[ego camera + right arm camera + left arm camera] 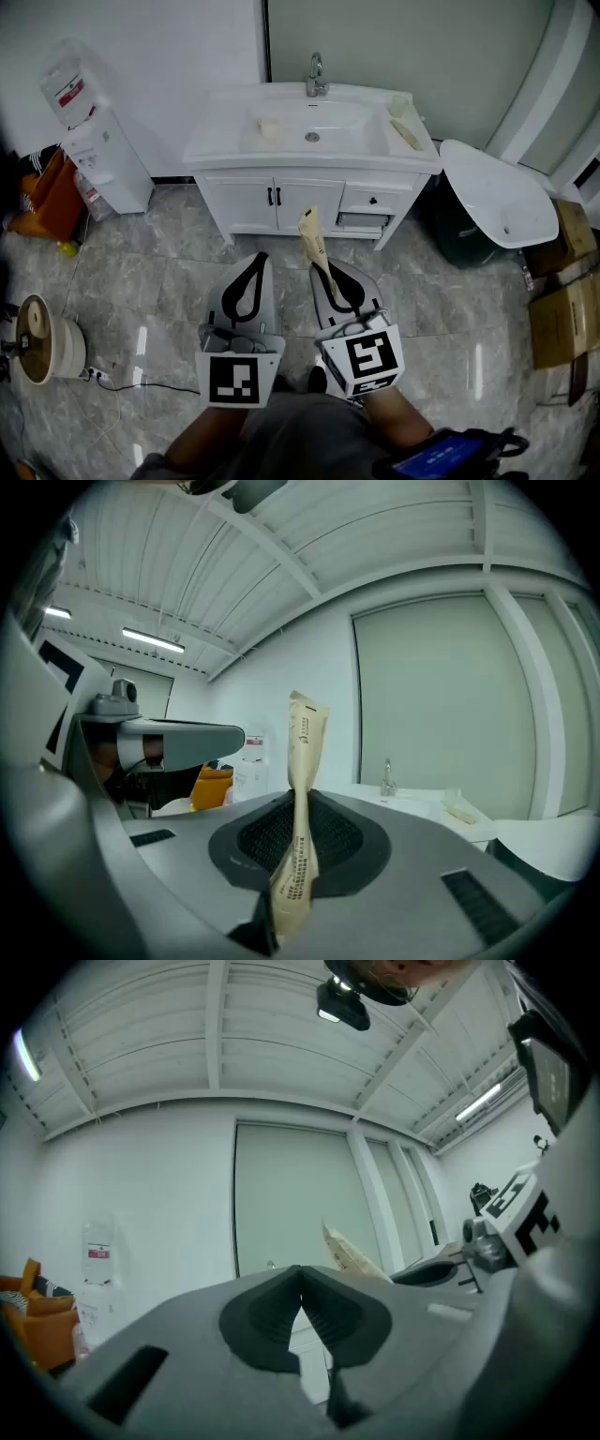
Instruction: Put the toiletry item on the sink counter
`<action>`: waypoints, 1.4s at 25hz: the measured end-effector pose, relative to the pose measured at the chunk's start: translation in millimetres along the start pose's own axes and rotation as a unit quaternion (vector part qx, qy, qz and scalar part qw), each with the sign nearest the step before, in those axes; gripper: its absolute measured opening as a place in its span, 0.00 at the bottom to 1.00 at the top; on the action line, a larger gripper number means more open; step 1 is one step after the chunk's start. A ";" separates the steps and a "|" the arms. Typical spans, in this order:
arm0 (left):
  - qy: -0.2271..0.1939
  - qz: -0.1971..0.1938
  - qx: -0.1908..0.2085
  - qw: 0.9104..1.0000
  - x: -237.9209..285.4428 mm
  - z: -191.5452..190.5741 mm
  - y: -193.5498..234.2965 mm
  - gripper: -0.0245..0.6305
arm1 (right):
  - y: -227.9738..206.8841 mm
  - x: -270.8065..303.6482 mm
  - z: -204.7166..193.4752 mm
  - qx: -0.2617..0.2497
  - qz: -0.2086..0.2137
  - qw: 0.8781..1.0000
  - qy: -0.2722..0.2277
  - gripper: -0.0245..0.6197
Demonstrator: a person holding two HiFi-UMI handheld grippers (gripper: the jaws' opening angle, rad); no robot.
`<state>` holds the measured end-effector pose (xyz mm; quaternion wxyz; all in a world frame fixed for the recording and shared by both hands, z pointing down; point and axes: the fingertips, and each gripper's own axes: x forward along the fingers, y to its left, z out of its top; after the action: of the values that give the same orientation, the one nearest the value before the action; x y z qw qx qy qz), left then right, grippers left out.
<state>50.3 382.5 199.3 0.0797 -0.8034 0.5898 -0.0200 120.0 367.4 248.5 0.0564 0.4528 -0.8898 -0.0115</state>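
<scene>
Tan paper packet: pinched at its lower half between the ribbed pads of the right gripper. Upright, upper end projecting well past the tips, lower end hanging below the pads. Print along its length, too small to read. Position: in the air above the floor, in front of the cabinet, well apart from the sink counter.

Left gripper: jaws pressed together, tips touching, nothing between them. Carried beside the right gripper, slightly apart from it.

Sink counter: white, with basin at centre and chrome faucet at rear. Small pale block at left side of basin. Translucent cup at rear right corner. Flat tan item lying near right edge. Beneath: white cabinet with two doors and drawers.

Left of cabinet: white water dispenser against wall, orange item beside it. Right of cabinet: white oval shell tilted over a dark container. Cardboard boxes at far right. Floor: grey marbled tile.
</scene>
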 end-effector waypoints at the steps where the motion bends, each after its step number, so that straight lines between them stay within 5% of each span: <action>1: -0.001 0.001 -0.002 1.000 0.1 -0.2 -0.6 0.06 | -0.1 -0.4 -0.6 0.000 0.000 1.000 0.000 0.10; 22: 0.028 0.008 0.020 0.999 36.4 -8.0 -53.4 0.06 | -60.4 -13.3 -15.2 0.052 0.017 0.998 -0.011 0.10; 35: 0.046 0.024 -0.003 0.999 75.0 -36.4 -9.7 0.06 | -65.3 44.9 -33.1 0.042 0.032 0.998 0.033 0.10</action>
<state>77.6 310.2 232.0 0.0506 -0.7872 0.6122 -0.0537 150.0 293.6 280.7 0.0669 0.4264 -0.9011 0.0425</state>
